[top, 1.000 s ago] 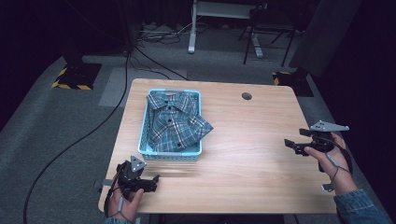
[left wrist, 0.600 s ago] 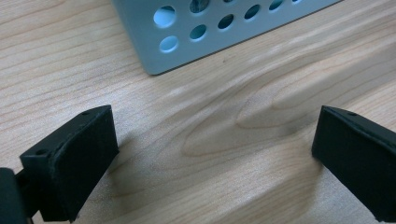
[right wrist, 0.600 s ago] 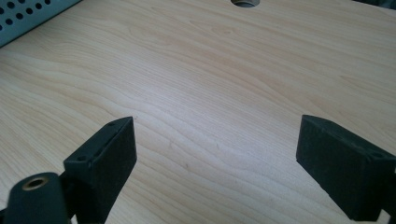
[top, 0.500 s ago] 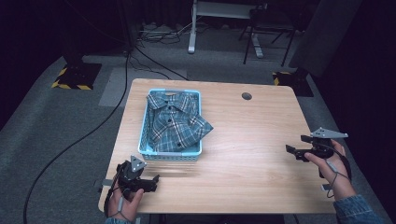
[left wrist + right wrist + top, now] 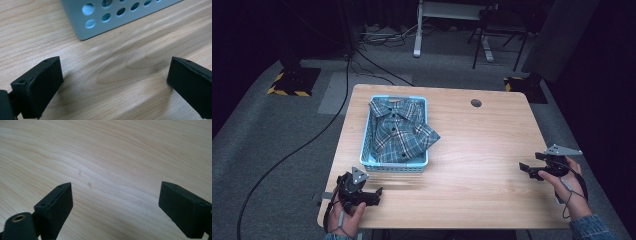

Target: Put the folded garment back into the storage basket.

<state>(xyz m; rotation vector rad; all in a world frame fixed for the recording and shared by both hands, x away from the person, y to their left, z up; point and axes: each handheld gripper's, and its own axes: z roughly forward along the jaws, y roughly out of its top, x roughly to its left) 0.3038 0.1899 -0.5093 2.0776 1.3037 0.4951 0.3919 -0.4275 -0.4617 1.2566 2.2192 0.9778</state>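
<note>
A blue-and-white plaid shirt [image 5: 401, 132] fills a light blue perforated basket [image 5: 396, 165] on the pale wood-grain table [image 5: 482, 150], with black jaws on both grippers and yellow-and-black hazard stripes [image 5: 288, 91] on the grey floor at ten o'clock.

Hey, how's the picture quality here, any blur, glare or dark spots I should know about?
High view: the table is evenly lit, the room around it falls dark, and the plaid shirt in the blue basket looks soft. Left gripper view: sharp wood grain, soft sheen, shadows under the open jaws. Right gripper view: pale wood, near jaws slightly blurred.
</note>
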